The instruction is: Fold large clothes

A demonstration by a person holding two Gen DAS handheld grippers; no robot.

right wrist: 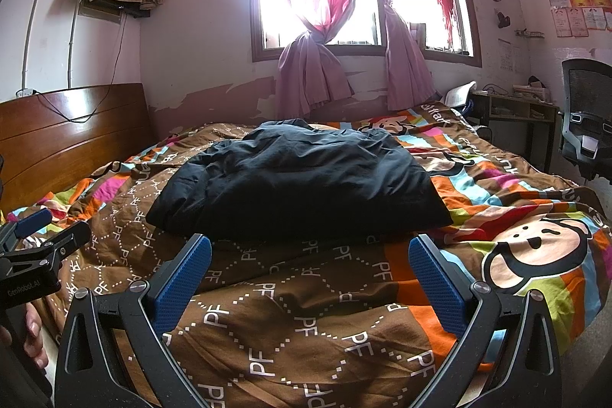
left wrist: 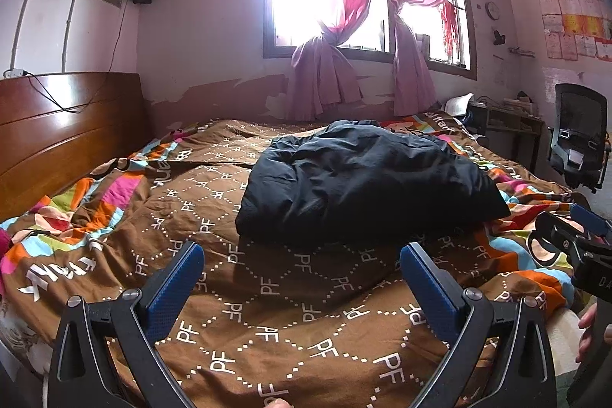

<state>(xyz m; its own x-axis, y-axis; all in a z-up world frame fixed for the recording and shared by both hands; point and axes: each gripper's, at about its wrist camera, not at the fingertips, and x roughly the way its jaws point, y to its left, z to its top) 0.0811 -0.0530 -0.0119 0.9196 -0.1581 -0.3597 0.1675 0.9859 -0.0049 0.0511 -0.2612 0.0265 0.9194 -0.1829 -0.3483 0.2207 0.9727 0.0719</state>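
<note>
A dark navy padded garment [left wrist: 363, 178] lies folded in a thick bundle in the middle of the bed; it also shows in the right wrist view [right wrist: 298, 178]. My left gripper [left wrist: 302, 255] is open and empty, held above the brown bedspread just short of the garment's near edge. My right gripper [right wrist: 310, 247] is open and empty too, close to the near edge of the garment. The right gripper shows at the right edge of the left wrist view [left wrist: 573, 239]. The left gripper shows at the left edge of the right wrist view [right wrist: 34, 236].
The bed has a brown patterned bedspread [left wrist: 267, 312] with colourful stripes and a wooden headboard [left wrist: 65, 129] on the left. A window with pink curtains [left wrist: 344, 6] is behind. A desk [left wrist: 505, 125] and black office chair [left wrist: 581, 136] stand at the right.
</note>
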